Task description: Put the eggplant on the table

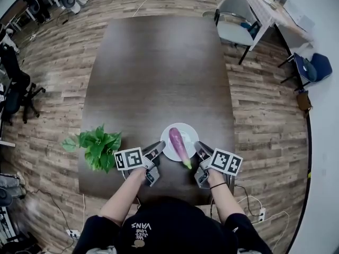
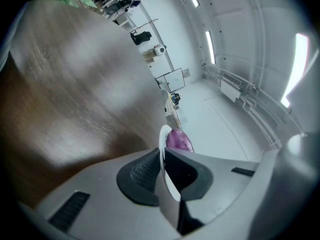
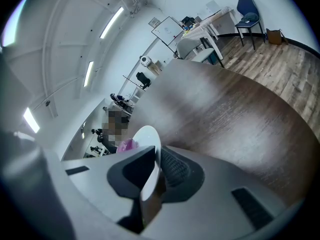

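Observation:
A purple eggplant with a green stem lies across a small white plate over the near end of the dark wooden table. My left gripper is shut on the plate's left rim, and my right gripper is shut on its right rim. In the left gripper view the plate's edge runs between the closed jaws of the left gripper, with the eggplant just beyond. The right gripper likewise pinches the plate, and a bit of eggplant shows behind it.
A leafy green potted plant stands at the table's near left corner, beside my left gripper. A grey chair and a white desk are at the far right, and a black office chair at the left. The floor is wood.

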